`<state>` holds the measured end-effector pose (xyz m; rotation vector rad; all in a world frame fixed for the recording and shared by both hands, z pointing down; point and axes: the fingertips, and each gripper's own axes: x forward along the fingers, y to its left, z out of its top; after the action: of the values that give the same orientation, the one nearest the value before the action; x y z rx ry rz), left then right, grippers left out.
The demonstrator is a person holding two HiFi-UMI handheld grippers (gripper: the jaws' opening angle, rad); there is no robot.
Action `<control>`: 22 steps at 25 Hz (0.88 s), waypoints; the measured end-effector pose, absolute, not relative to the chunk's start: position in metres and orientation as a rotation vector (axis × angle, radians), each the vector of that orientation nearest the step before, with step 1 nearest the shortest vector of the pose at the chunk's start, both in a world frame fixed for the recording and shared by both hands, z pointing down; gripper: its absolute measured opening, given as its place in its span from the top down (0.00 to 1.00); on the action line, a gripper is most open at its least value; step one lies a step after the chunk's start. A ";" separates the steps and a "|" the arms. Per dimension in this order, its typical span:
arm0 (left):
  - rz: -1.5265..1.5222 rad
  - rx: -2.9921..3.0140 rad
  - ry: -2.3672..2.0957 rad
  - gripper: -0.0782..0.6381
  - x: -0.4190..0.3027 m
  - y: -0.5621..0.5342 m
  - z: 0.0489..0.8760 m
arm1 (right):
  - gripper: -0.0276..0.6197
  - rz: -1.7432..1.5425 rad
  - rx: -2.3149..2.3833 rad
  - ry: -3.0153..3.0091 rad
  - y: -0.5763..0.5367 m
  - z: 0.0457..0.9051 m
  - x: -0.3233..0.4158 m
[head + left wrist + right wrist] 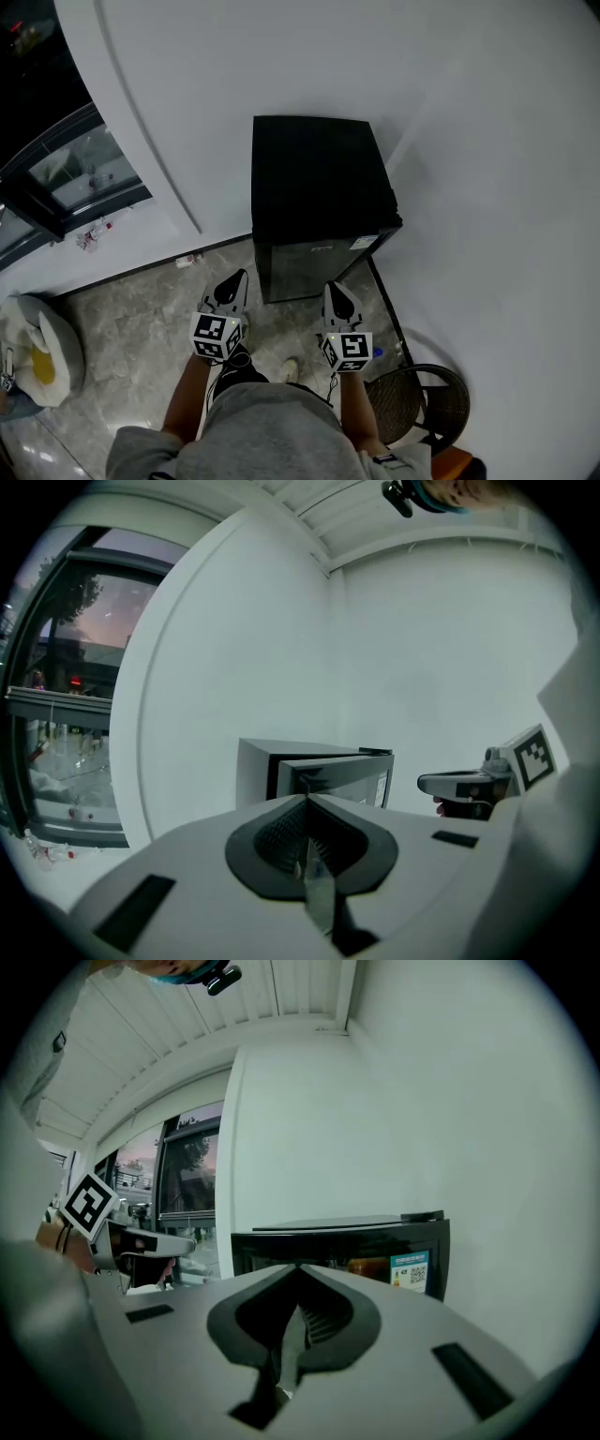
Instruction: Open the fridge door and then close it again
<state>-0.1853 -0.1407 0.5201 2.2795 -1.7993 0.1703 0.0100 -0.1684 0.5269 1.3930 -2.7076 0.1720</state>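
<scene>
A small black fridge [319, 178] is set on the floor against a smooth white wall [469, 141]. It is box-shaped, with a flat matt top and a glossy, dark, reflective door [309, 270] that is seen shut and flush with the body. A small blue and white label [410, 1269] is stuck at the door's upper corner.

The left gripper [236, 279] and the right gripper [332, 291] are held side by side just in front of the door, apart from it, each pointed toward it. Both pairs of jaws are closed tip to tip, and nothing is held between them. Their grey, wedge-shaped jaws are lined with ribbed black pads, and a black and white marker cube is carried on each.

The floor [141, 319] is laid with grey, veined, polished stone. A round, dark woven chair [441, 398] is placed near the fridge's right corner, and a dark-framed window [56, 178] is set in the wall at the left
</scene>
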 end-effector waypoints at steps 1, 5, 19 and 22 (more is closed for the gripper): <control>0.177 2.289 -1.787 0.88 -0.185 -0.146 0.521 | 0.92 0.177 1.406 -2.701 -0.172 0.528 0.009; 0.187 2.318 -1.736 0.88 -0.187 -0.164 0.526 | 0.92 0.195 1.448 -2.672 -0.184 0.533 0.004; 0.178 2.435 -1.518 0.51 -0.169 -0.194 0.538 | 0.92 0.226 1.545 -2.596 -0.202 0.543 0.007; 0.183 2.438 -1.515 0.50 -0.171 -0.200 0.539 | 0.92 0.232 1.566 -2.586 -0.203 0.544 0.010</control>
<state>-0.1711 -0.2005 0.5390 2.4381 -1.5147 0.1829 0.0100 -0.2027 0.5439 1.5656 -2.5859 0.2319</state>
